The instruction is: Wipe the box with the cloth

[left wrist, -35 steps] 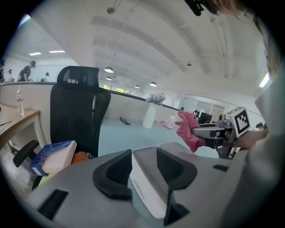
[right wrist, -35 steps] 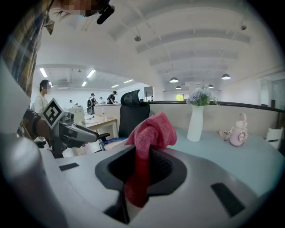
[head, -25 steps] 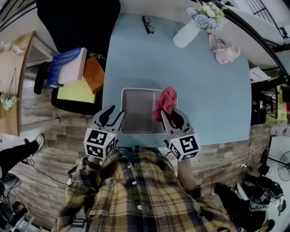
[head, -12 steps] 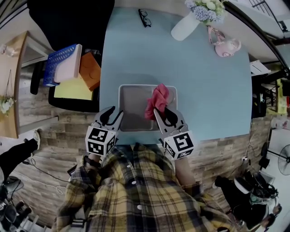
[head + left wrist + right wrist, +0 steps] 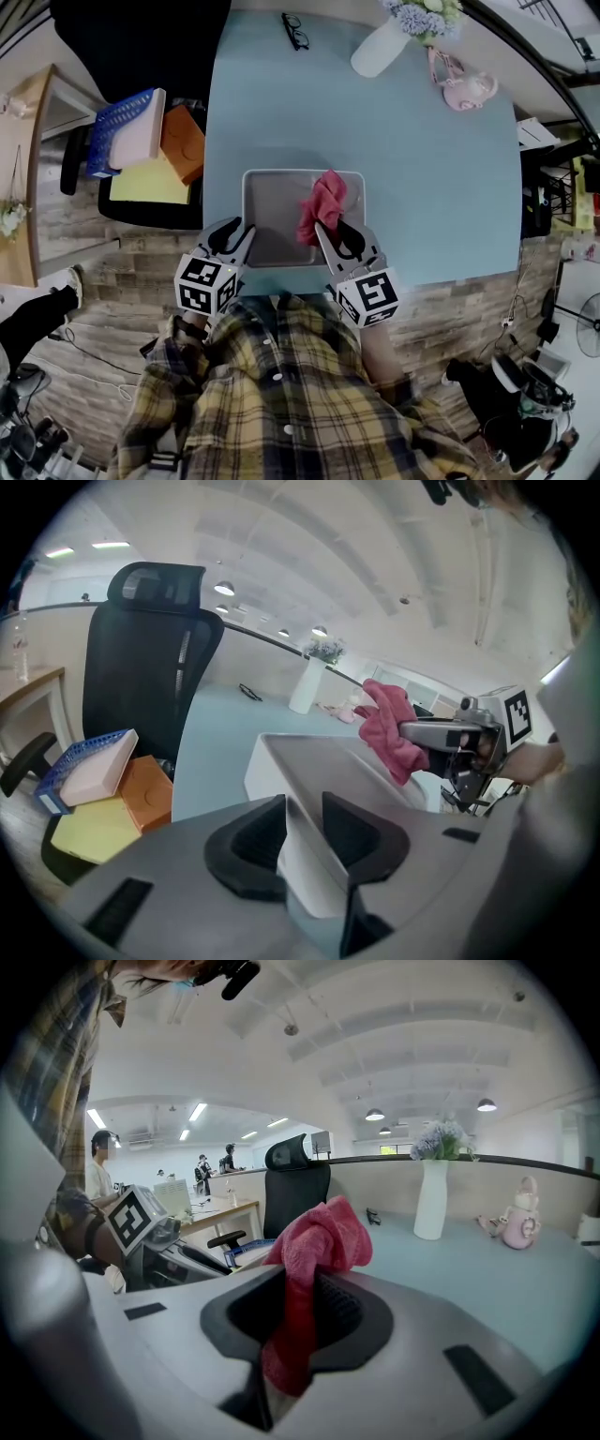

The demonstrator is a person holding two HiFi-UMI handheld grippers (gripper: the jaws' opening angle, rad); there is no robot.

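A shallow grey-lined white box lies on the pale blue table near its front edge. My left gripper straddles the box's near left corner. In the left gripper view the box's wall stands between my left gripper's pads, with a slit left at the inner pad; the jaws have just been closing. My right gripper is shut on a pink cloth, which hangs over the right part of the box. The cloth bunches up out of the right gripper.
A white vase with flowers, black glasses and a pink teapot stand at the table's far side. Left of the table, a black chair holds a blue basket, an orange box and a yellow pad.
My left gripper has sunk onto the box's near left corner and its jaws have narrowed. The right gripper has carried the cloth a little leftward over the box.
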